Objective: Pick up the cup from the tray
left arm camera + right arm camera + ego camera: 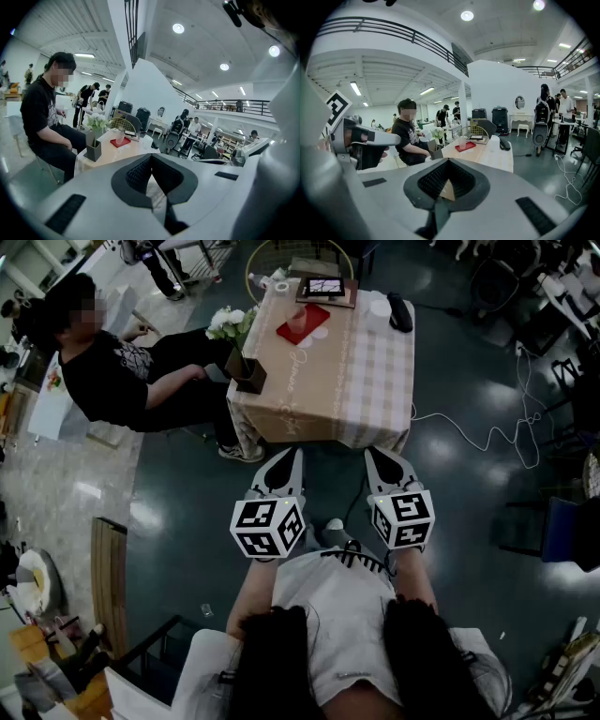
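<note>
Cup (297, 320) upright on red tray (319, 322), toward far side of table (319, 399) with checked cloth. Cup pale, translucent, untouched. Framed picture (325, 287) lies just beyond tray. Black object (400, 311) near table's right edge, too small to identify. Dark vase (248, 371) with white flowers at table's near left corner. Seated person (112, 371) in black shirt at table's left side.

Both grippers side by side over dark floor, well short of table, pointing toward it and slightly down. Left gripper (292, 457): jaws closed tip to tip, nothing between them. Right gripper (375, 457): jaws clenched, empty. Cup well apart from both; in each gripper view it shows far off above the jaw tips, on the tray
</note>
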Available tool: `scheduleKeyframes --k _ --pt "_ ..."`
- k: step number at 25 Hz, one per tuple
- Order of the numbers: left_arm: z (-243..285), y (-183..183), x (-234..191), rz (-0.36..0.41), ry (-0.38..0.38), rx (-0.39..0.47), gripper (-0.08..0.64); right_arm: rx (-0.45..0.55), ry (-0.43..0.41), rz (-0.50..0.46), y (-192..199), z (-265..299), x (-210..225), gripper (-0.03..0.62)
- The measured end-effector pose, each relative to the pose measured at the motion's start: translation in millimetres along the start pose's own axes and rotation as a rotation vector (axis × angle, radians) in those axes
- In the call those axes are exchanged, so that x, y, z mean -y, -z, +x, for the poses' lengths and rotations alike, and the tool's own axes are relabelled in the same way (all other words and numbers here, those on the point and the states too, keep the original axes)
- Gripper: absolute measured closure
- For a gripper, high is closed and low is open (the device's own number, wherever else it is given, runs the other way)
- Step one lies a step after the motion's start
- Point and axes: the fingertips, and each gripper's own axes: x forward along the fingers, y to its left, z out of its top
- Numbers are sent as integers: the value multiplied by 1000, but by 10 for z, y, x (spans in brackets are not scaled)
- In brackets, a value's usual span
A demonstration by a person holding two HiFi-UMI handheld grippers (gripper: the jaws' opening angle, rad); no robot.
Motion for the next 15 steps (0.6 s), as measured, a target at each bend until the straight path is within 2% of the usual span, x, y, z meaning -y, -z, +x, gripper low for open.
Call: scheduleKeyframes --k 9,15 --pt "58 1 85 3 -10 9 552 4 -15 -11 -21 -4 70 583" --pt "97 15 171 -29 -6 13 552 24 -38 -31 -41 -3 128 578"
